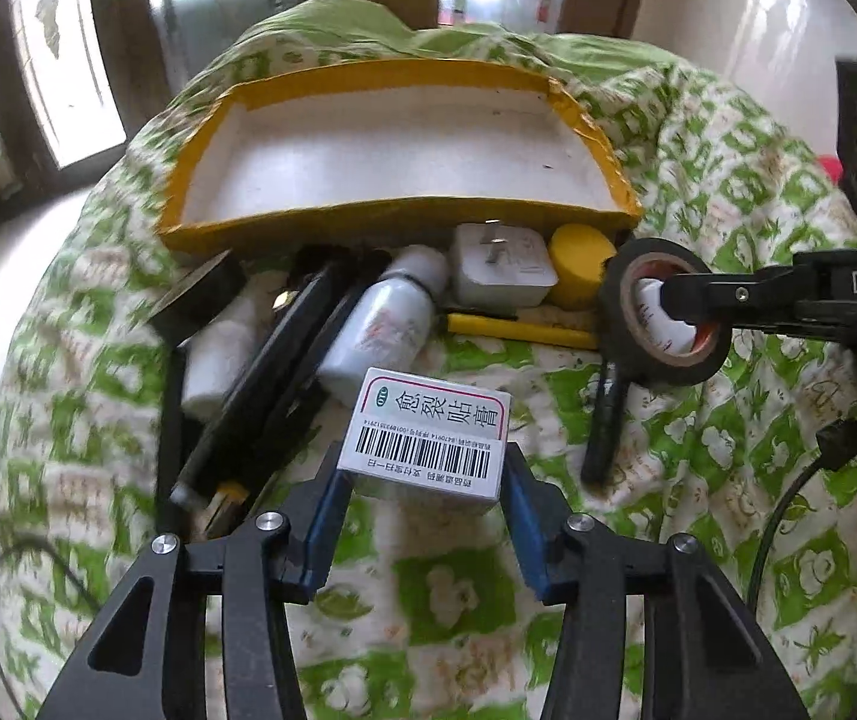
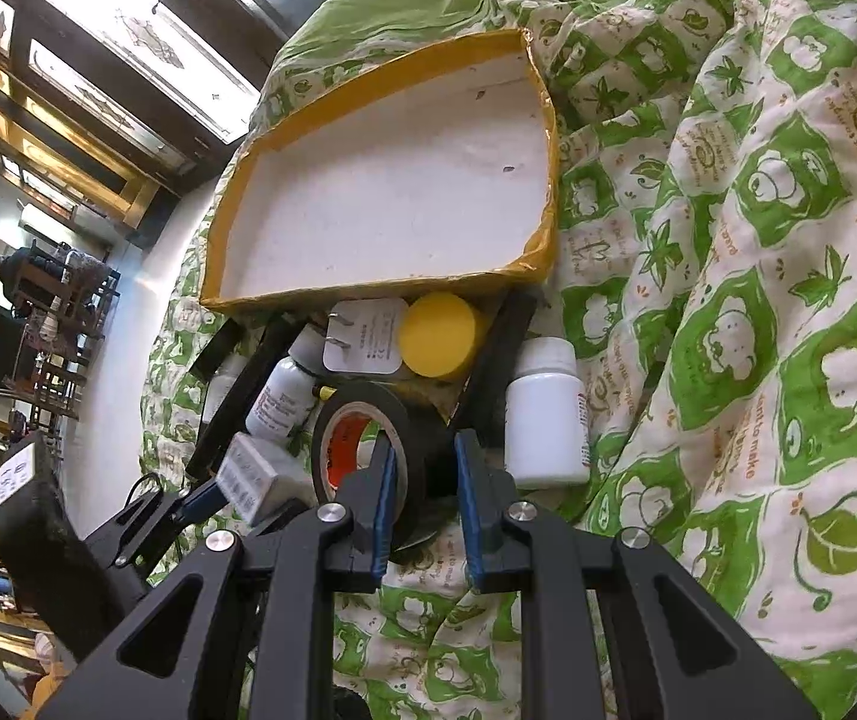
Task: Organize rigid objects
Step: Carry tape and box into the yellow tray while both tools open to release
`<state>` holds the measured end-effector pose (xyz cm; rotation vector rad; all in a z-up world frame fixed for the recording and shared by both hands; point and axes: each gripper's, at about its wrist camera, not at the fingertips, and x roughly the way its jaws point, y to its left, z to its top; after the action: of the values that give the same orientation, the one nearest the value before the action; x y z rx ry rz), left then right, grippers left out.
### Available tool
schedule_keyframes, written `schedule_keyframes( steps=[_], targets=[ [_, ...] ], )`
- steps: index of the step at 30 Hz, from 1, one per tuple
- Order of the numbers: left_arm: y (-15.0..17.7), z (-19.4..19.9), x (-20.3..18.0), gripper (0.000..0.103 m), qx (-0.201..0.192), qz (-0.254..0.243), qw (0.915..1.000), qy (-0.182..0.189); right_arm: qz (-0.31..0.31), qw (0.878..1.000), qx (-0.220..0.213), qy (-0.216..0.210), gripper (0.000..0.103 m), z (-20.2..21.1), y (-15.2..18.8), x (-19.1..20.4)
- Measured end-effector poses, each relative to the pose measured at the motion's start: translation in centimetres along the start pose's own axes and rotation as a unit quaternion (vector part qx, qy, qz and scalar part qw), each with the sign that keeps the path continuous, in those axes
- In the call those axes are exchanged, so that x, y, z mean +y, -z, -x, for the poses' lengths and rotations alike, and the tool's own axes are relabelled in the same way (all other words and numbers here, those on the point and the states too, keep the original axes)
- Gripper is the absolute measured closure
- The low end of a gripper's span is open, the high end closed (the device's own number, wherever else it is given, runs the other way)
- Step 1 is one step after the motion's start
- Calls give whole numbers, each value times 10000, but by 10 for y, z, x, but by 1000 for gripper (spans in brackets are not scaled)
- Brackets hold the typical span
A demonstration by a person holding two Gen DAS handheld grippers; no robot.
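A white medicine box (image 1: 428, 435) with a barcode and red-framed label sits between the blue pads of my left gripper (image 1: 425, 468), which press on its two sides; the box (image 2: 254, 474) also shows at the left in the right wrist view. My right gripper (image 2: 428, 462) is shut on the wall of a black tape roll (image 2: 362, 420), one finger through its hole, the other outside. The same tape roll (image 1: 665, 312) hangs on the right gripper's finger (image 1: 704, 294) at the right. Behind stands a yellow-rimmed tray (image 1: 398, 213) with a bare white floor.
On the green-patterned quilt (image 1: 728, 420) in front of the tray lie a white bottle (image 1: 380, 324), a white charger plug (image 1: 503, 267), a yellow round lid (image 1: 581, 264), a yellow pen (image 1: 518, 330), a black marker (image 1: 605, 426) and long black items (image 1: 272, 372). Another white bottle (image 2: 548, 414) stands beside the right gripper.
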<state>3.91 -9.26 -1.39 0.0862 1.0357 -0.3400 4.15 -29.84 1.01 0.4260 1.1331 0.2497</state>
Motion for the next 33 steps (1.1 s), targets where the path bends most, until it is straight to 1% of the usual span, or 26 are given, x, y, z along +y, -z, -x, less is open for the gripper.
schedule_keyframes(
  steps=[6,10,13,23,28,33],
  targets=[
    [1,20,28,51,-139,363,9992,-8,-34,9998,-185,44,85,6,1,-2],
    [2,26,41,51,-188,451,9988,-103,10,9996,-258,112,85,9,3,-3],
    [-4,30,48,51,-269,507,9983,-121,17,9995,-273,125,85,9,3,-3],
    [-41,35,58,51,-554,543,9969,-164,-10,9996,-263,49,85,9,2,-3],
    [-60,31,60,51,-627,465,9967,-225,-90,9997,-247,4,85,11,-1,-3],
    [-74,21,64,51,-644,459,9967,-205,-88,9995,-290,22,84,17,-9,-2]
  ],
)
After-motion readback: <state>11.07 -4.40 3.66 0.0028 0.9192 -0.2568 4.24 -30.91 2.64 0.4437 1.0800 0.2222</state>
